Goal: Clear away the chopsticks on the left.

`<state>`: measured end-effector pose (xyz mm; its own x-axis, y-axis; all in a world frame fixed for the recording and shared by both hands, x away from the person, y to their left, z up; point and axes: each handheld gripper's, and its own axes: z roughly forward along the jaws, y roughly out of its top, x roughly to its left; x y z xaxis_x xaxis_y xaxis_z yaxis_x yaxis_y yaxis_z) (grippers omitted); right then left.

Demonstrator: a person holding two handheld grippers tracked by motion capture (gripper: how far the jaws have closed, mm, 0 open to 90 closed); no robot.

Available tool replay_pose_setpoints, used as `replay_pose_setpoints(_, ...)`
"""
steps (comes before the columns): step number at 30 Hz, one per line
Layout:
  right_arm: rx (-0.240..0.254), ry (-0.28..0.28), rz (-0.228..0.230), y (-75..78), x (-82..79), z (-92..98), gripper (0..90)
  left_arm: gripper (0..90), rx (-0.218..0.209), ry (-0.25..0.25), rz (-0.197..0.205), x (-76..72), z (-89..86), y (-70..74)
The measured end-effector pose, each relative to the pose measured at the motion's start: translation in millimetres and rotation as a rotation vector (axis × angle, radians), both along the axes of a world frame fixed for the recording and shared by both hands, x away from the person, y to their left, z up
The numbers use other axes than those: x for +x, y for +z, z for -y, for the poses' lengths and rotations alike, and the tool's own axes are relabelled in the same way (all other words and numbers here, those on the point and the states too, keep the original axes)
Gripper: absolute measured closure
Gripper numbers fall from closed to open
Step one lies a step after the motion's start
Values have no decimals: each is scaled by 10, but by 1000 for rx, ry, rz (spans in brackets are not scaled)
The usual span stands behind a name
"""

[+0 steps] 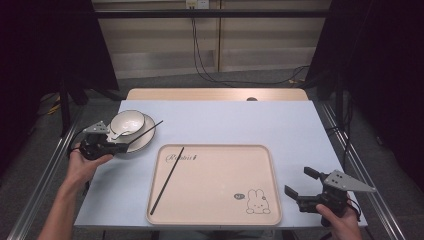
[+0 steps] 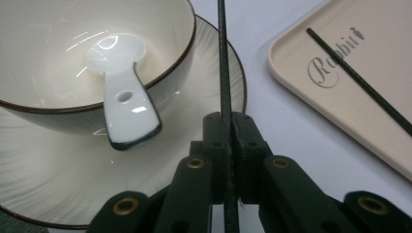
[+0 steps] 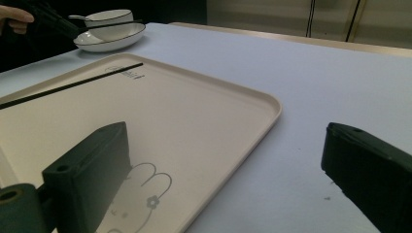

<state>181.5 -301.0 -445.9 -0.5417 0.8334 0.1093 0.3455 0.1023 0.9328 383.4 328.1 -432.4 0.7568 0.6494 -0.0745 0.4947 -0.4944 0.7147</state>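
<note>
My left gripper (image 1: 121, 146) is shut on a black chopstick (image 1: 148, 128) that reaches out over a cream plate (image 1: 145, 137) at the table's left. In the left gripper view the chopstick (image 2: 223, 63) runs straight up from between the closed jaws. On the plate stands a white bowl (image 1: 127, 122) with a white spoon (image 2: 121, 82) in it, handle over the rim. A second black chopstick (image 1: 167, 180) lies slanted on the beige tray (image 1: 215, 205). My right gripper (image 1: 299, 180) stands open at the tray's right edge, with nothing between its fingers (image 3: 92, 165).
The tray (image 3: 233, 102) bears a rabbit drawing (image 1: 257, 201) at its near right corner. The light blue table (image 1: 280, 125) stretches behind the tray. Metal rails run along both sides and cables hang at the back.
</note>
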Motion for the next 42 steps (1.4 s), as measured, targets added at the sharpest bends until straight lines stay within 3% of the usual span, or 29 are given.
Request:
replay_pose_setpoints(9, -3, 5, 4, 3, -7, -2, 38, 858, -24, 35, 3, -212, -49, 164)
replay_pose_setpoints(19, 2, 7, 2, 4, -7, -5, 38, 859, -93, 96, 9, -443, -64, 368)
replay_pose_setpoints(24, 4, 10, 1, 5, -9, -11, 37, 858, -136, 153, 19, -570, 42, 392)
replay_pose_setpoints(32, 5, 10, 2, 7, -12, -10, 38, 857, -188, 169, 0, -760, 314, 363)
replay_pose_setpoints(38, 4, 8, 2, 8, -15, -15, 37, 856, -201, 185, 9, -863, 487, 342)
replay_pose_setpoints(42, 2, 7, 2, 8, -13, -14, 37, 856, -200, 186, -18, -956, 641, 313)
